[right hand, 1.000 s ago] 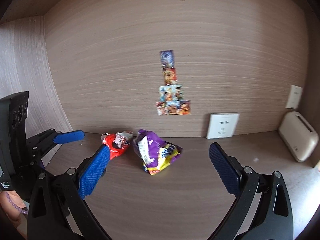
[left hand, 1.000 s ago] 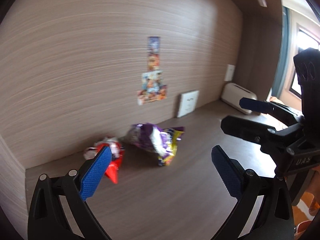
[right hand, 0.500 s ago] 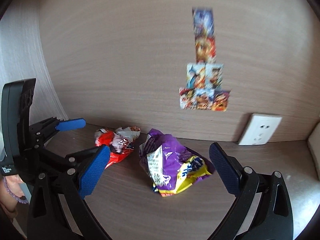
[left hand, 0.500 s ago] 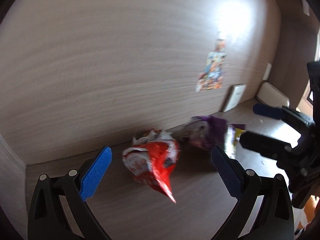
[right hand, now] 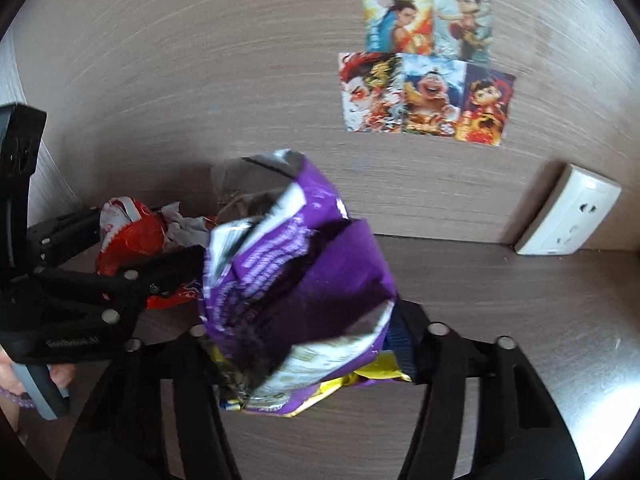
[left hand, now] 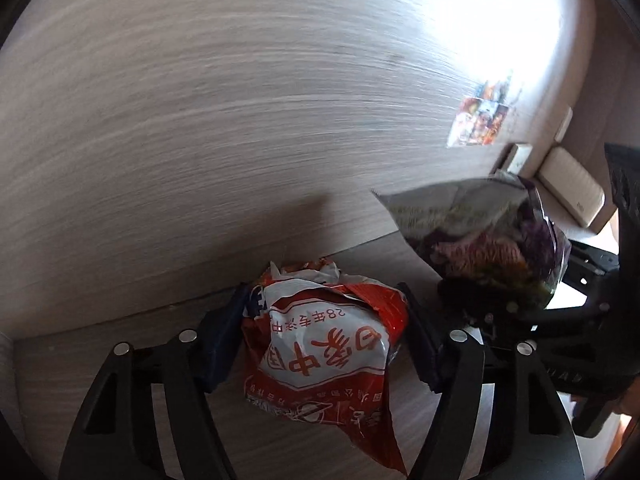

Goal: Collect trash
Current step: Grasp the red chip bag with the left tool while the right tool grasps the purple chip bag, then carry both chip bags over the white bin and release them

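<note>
My left gripper (left hand: 324,340) is shut on a crumpled red and white snack wrapper (left hand: 324,352), squeezed between the two blue pads just above the wooden desk. The wrapper also shows in the right wrist view (right hand: 136,240). My right gripper (right hand: 304,344) is shut on a purple and yellow snack bag (right hand: 304,292), which stands crumpled between its fingers. The same bag shows at the right of the left wrist view (left hand: 488,236), held by the right gripper. The two grippers sit side by side, close to the back wall.
The wooden desk (right hand: 500,292) ends at a wood-grain back wall (left hand: 200,120). Cartoon stickers (right hand: 424,92) are on the wall. A white socket plate (right hand: 568,212) leans against it at the right. A white box-like device (left hand: 572,188) lies further right.
Both grippers moved in toward the wall and closed: the left on the red wrapper, the right on the purple bag. Both were open half a second ago.
</note>
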